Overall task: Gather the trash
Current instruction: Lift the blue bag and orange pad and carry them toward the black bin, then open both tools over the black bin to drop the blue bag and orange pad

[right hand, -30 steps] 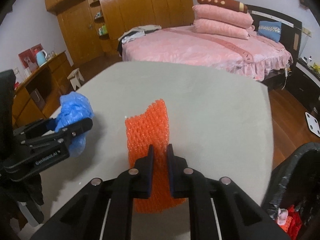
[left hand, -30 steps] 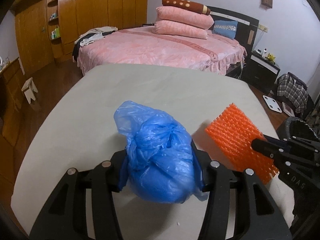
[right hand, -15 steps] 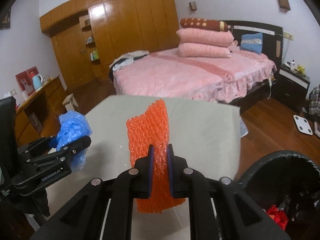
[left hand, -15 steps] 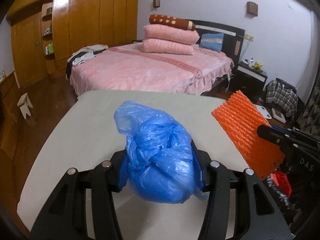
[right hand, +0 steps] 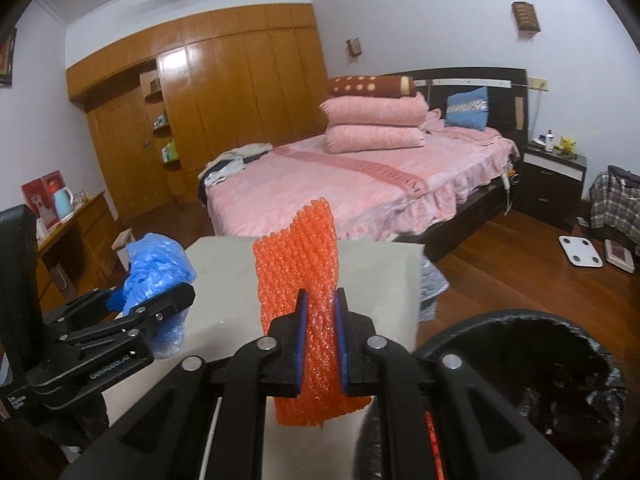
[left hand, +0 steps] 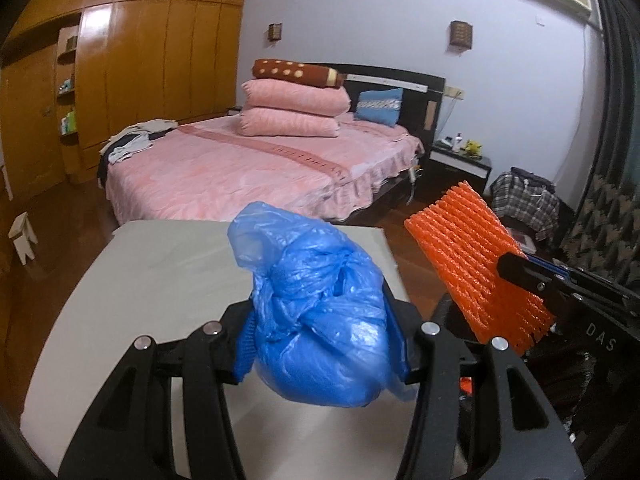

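Observation:
A crumpled blue plastic bag fills my left gripper, which is shut on it above the grey table. In the right wrist view the same blue bag shows at the left in the left gripper. My right gripper is shut on an orange foam net sleeve, held upright. That orange net also appears at the right of the left wrist view. A black-lined trash bin opens at lower right, just beside the right gripper.
A pink bed with stacked pillows stands beyond the table. Wooden wardrobes line the far wall. A nightstand, a scale on the wood floor and a small stool lie around.
Both grippers rose with their loads and swung right toward the bin. The table sank in view and more of the bedroom and the bin's mouth came into sight.

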